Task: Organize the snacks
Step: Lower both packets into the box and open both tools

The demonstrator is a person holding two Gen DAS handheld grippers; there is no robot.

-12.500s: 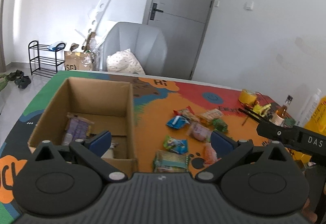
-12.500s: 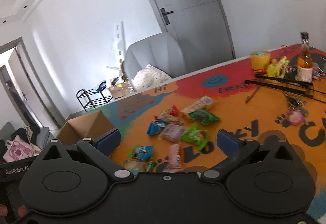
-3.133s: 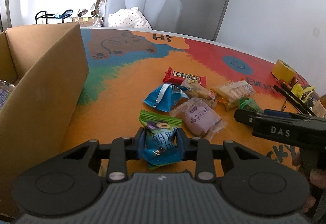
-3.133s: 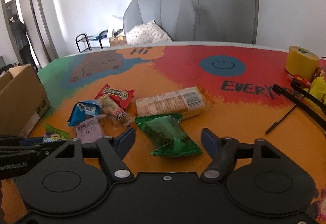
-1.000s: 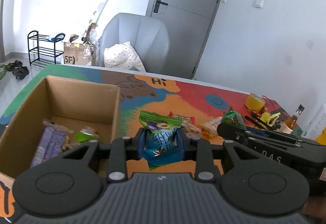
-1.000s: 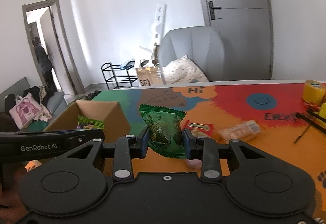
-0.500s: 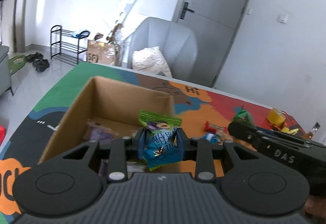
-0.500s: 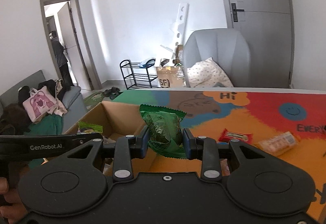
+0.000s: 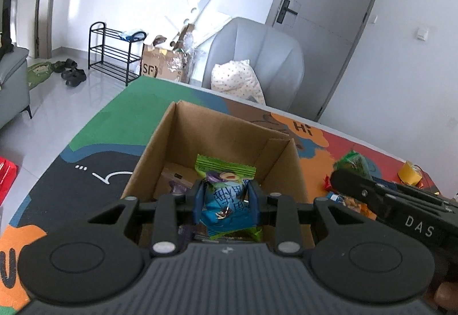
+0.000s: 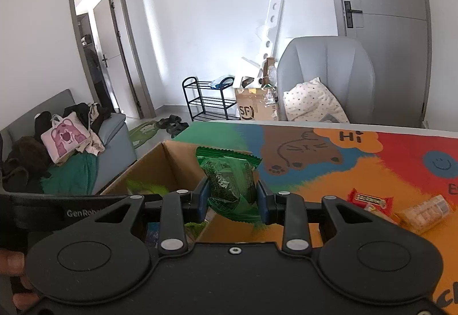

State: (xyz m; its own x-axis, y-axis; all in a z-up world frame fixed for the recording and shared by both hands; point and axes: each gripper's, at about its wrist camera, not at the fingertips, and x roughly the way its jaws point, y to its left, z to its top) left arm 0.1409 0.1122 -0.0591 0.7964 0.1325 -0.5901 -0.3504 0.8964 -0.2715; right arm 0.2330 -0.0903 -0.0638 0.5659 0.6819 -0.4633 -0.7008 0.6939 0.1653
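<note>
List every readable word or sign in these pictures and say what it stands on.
"Hi": table mat.
"SF": cardboard box on the floor.
"DAS": right gripper.
"GenRob", cut off: left gripper.
Blue snack packet: characters unreadable.
Red snack bar: print too small.

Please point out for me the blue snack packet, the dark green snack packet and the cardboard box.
blue snack packet (image 9: 226, 200), left wrist view, on its printed front between the fingers.
dark green snack packet (image 10: 230, 183), right wrist view, on its middle.
cardboard box (image 9: 217, 134), left wrist view, on its far inner wall.
</note>
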